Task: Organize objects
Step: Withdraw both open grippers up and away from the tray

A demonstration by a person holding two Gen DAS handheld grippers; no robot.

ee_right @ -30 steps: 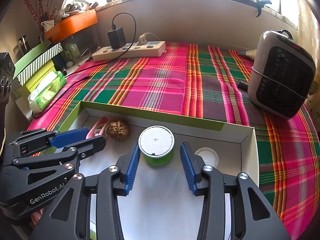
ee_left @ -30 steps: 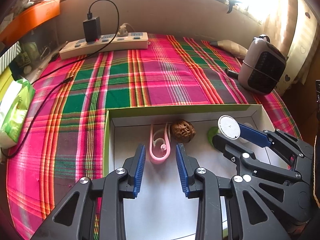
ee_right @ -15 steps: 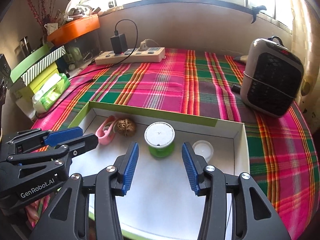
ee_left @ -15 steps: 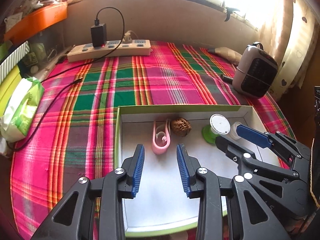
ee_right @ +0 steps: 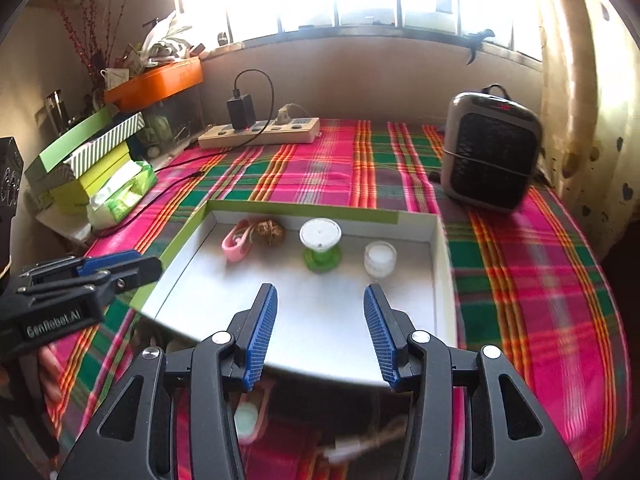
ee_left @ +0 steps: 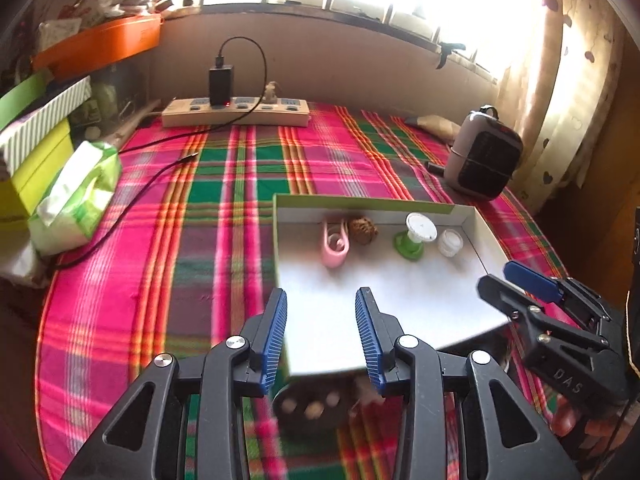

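A white tray with a green rim (ee_left: 360,199) lies on the plaid cloth. In a row along its far wall sit a pink clip (ee_left: 334,246), a walnut (ee_left: 362,230), a green spool with a white top (ee_left: 416,234) and a small white jar (ee_left: 450,242). My left gripper (ee_left: 320,296) hovers over the tray's near left edge, its jaws opening with nothing between them. My right gripper (ee_right: 320,292) stands open and empty above the tray's (ee_right: 304,209) near side, well back from the spool (ee_right: 320,244) and jar (ee_right: 380,258).
A power strip (ee_left: 236,114) with a black charger sits at the back, its cable trailing left. A grey heater (ee_right: 492,152) stands at the right. A tissue pack (ee_left: 76,204) and stacked boxes (ee_right: 88,152) line the left edge. Blurred items (ee_left: 312,404) lie below the tray's near edge.
Both grippers have drawn back and risen away from the objects, so the whole tray now shows. The left jaws have spread wider. The objects in the tray have not moved.
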